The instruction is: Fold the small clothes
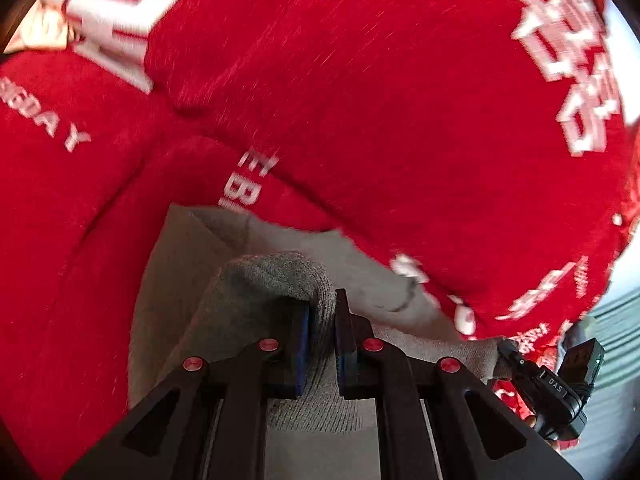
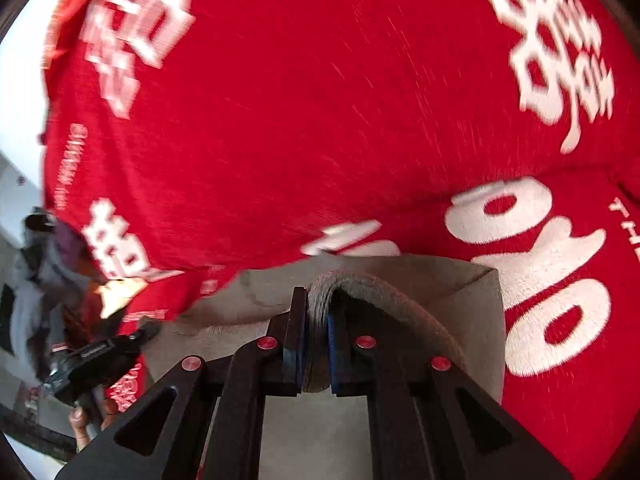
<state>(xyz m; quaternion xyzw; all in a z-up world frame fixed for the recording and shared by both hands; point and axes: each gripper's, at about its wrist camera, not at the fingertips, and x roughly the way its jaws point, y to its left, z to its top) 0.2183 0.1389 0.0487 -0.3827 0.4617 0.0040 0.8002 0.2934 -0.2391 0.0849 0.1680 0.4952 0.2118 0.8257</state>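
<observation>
My left gripper (image 1: pixel 322 330) and right gripper (image 2: pixel 318 330) each pinch a bunched edge of the grey knit garment (image 1: pixel 256 296), holding it stretched between them, close above the red blanket (image 1: pixel 360 120) printed with white lettering.

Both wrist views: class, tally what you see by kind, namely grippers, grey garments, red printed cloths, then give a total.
Grippers: 2, left gripper and right gripper, each shut on the grey garment
Grey garments: 1
Red printed cloths: 1, red cloth
Total: 4
</observation>
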